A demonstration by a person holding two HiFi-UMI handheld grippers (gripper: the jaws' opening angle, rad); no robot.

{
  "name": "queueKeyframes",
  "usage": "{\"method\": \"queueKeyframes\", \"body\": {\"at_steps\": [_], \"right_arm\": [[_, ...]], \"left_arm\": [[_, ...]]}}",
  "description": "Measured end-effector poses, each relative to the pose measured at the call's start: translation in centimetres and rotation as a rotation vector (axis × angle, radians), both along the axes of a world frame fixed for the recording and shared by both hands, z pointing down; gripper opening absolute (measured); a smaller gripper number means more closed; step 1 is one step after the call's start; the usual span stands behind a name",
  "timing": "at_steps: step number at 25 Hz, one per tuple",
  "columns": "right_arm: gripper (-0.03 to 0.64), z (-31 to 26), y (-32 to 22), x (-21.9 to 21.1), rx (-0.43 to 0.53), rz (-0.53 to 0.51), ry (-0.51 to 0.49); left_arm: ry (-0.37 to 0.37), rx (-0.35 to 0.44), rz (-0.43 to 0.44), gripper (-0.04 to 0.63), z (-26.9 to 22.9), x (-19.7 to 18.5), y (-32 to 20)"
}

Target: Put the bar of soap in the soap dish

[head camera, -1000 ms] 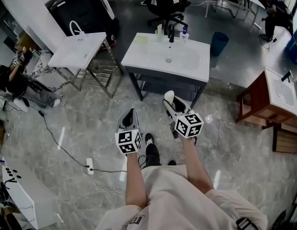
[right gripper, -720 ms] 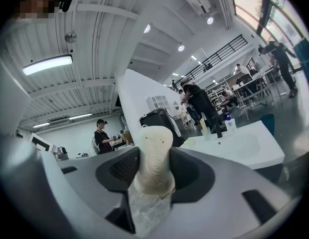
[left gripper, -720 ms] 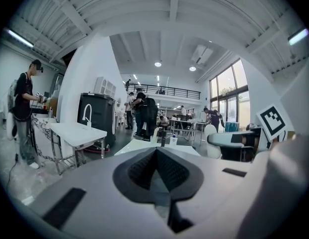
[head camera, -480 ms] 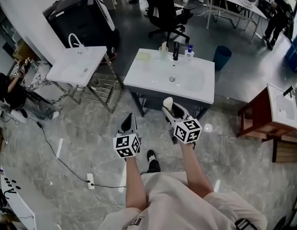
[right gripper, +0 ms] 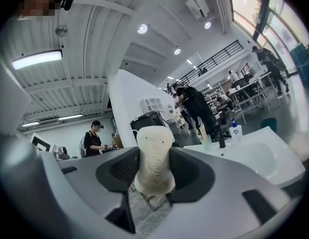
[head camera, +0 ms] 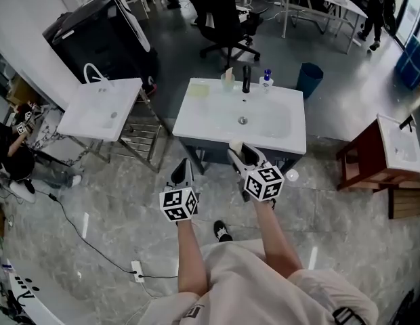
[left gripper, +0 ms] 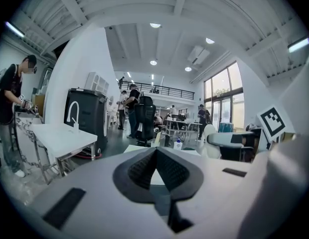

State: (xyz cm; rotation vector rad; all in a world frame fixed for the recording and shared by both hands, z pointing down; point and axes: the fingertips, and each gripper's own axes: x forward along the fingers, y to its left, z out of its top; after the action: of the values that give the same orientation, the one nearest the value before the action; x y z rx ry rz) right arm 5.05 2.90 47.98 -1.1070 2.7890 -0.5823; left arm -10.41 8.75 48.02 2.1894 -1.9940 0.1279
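- White bar of soap [right gripper: 153, 158] stands upright, clamped between the jaws of the right gripper [head camera: 241, 153]. Embossed lettering runs along its face, too soft to read.
- Black-and-white square markers cover the cube on each gripper. No other print is legible.
- Left gripper [left gripper: 155, 156] has its jaws pressed together with nothing between them.
- Both forearms reach forward from the person's body, and the grippers point far toward the white sink [head camera: 196, 128].
- Right gripper's tip, with the soap, sits at the sink's near edge. The left gripper hangs over the grey floor by the sink's near left corner.
- Pale green soap dish [head camera: 200, 91] lies at the sink's far left corner, well apart from the soap. A black tap [head camera: 246, 78] and a blue-topped bottle [head camera: 266, 80] line the far rim.
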Motion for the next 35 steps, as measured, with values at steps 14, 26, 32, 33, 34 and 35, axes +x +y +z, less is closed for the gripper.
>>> {"method": "queueKeyframes", "body": {"at_steps": [14, 26, 32, 33, 34, 35], "right_arm": [[0.192, -0.2, -4.1, -4.5, 0.000, 0.088, -0.021], [0.192, 0.2, -8.5, -6.2, -0.006, 0.118, -0.018], [0.192, -0.5, -12.5, -7.8, 0.002, 0.127, -0.044], [0.192, -0.5, -13.2, -8.2, 0.003, 0.124, -0.044], [0.192, -0.4, -13.8, -8.6, 0.003, 0.121, -0.043], [0.192, -0.3, -14.4, -8.9, 0.001, 0.118, -0.042]], "left_arm": [[-0.006, -0.038, 0.057, 0.005, 1.7, -6.0, -3.7], [-0.016, -0.040, 0.042, 0.005, 1.9, -10.0, -7.3], [-0.033, -0.031, 0.046, 0.005, 1.4, -11.5, -10.8], [-0.032, -0.030, 0.042, 0.005, 1.4, -11.9, -11.4], [-0.030, -0.031, 0.039, 0.005, 1.5, -12.3, -12.0], [-0.027, -0.032, 0.037, 0.005, 1.7, -12.6, -12.6]]}}
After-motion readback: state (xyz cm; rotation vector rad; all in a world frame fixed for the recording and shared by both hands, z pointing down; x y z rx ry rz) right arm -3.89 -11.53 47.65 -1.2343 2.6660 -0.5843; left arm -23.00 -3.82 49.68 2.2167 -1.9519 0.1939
